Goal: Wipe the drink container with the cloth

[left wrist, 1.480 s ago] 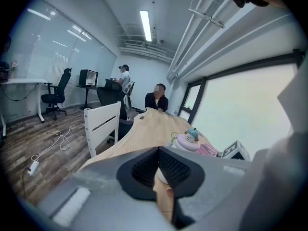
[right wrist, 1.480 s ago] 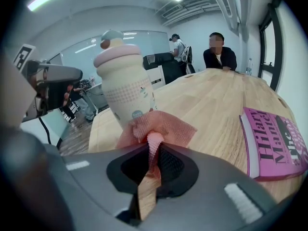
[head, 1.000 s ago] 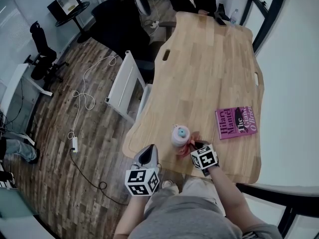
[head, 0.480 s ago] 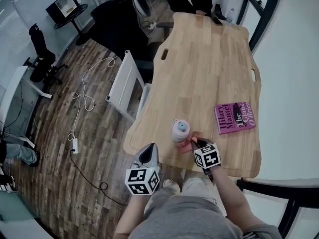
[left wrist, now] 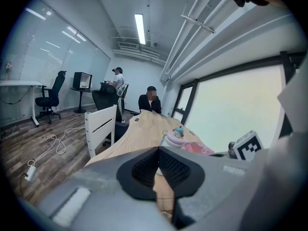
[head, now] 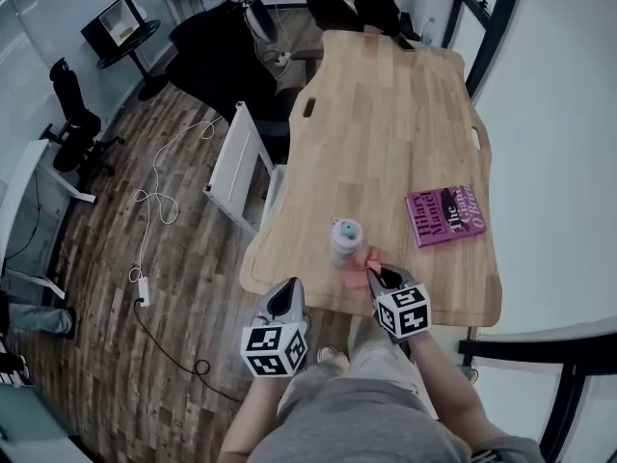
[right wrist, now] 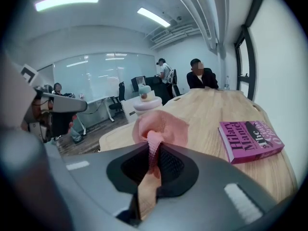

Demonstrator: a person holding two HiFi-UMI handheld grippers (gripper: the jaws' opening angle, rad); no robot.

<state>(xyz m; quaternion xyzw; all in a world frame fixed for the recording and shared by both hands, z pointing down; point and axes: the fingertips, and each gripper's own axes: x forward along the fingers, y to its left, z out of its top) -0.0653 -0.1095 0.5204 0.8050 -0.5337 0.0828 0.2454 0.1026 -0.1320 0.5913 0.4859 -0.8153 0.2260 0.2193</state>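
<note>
Cloth (right wrist: pixel 161 125) clamped in my right gripper (right wrist: pixel 154 153), drink container (head: pixel 345 242) just ahead. Left gripper (left wrist: pixel 158 154) closed, empty. Press cloth flat, rub gently so it doesn't tip.

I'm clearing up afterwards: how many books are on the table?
1: a pink book lying flat near the table's right edge, right of the drink container. No others visible.

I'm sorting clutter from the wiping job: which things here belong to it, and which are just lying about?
In the job: drink container, pink cloth, right gripper shut on that cloth.
Lying about: pink book on the table, white chair beside it, left gripper shut and empty.
</note>
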